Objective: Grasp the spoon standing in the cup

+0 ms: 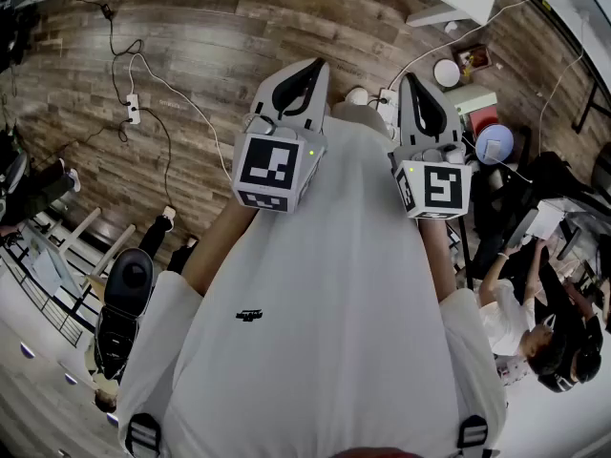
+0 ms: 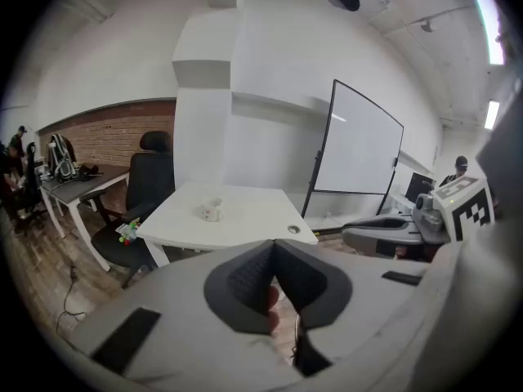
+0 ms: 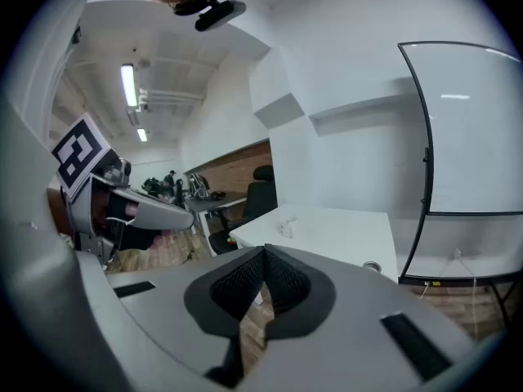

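Note:
A small white cup (image 2: 212, 211) stands on a white table (image 2: 253, 223) some way ahead of me; it also shows as the cup (image 3: 286, 229) on the table (image 3: 347, 233) in the right gripper view. The spoon is too small to make out. My left gripper (image 2: 274, 245) is shut and empty, its dark pads pressed together. My right gripper (image 3: 264, 252) is likewise shut with nothing in it. In the head view both the left gripper (image 1: 312, 66) and the right gripper (image 1: 411, 80) are held side by side in front of my chest, above wooden floor, far from the cup.
A black office chair (image 2: 152, 178) stands left of the table and a wheeled whiteboard (image 2: 359, 149) stands right of it. Desks with people sit along a brick wall (image 2: 106, 137). Cables and a power strip (image 1: 133, 109) lie on the floor. People sit at my right (image 1: 535, 322).

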The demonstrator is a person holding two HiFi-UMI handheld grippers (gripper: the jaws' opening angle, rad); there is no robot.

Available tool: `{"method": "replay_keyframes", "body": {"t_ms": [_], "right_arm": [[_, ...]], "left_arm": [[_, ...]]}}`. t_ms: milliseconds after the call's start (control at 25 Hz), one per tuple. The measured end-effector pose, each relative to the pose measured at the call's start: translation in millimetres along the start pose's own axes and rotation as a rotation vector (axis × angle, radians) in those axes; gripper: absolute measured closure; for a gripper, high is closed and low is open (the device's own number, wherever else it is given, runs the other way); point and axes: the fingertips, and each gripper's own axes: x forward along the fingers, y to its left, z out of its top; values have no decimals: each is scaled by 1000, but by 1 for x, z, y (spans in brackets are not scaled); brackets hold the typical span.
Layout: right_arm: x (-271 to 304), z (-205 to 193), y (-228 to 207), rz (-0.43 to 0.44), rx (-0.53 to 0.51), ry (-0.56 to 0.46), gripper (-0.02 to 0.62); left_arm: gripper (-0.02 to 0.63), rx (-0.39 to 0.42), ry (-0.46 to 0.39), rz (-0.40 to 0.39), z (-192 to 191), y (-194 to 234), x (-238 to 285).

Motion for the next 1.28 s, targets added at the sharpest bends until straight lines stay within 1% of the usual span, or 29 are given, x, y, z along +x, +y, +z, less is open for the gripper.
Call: {"method": "replay_keyframes", "body": {"t_ms": [120,240,320,480,600,720,800,960,1120,1280], "right_arm": [[-3,-1,20,38,22,-2,592],[-5,4,27,60,-10,11,594],[-8,7,29,72,-28,4,592],[-16,10,24,80,-34,-29,592],[-20,9,17,96,-4,-56,592],[-21,6,11,104,-2,-51,592],[-22,8,10,104,-8,-45,592],[-13,10,8,114,16,-46,592],[10,21,-1,119,10,-42,592],[41,34,-15,114,19,-37,592]], "left_arm": [[609,-13,1,24,-6,1,-14],[609,-43,-14,43,-5,0,-19],[609,-39,-26,50,-5,-4,-21],[609,-31,-38,62,-2,-15,-19],[609,-36,-33,72,-6,-24,-16],[609,-43,-26,78,-7,-29,-13],[609,-39,-26,88,-5,-27,-13],[609,-51,-6,93,-4,-19,-3],[609,-59,2,70,3,-8,20],[609,-69,-7,60,22,13,49]]}}
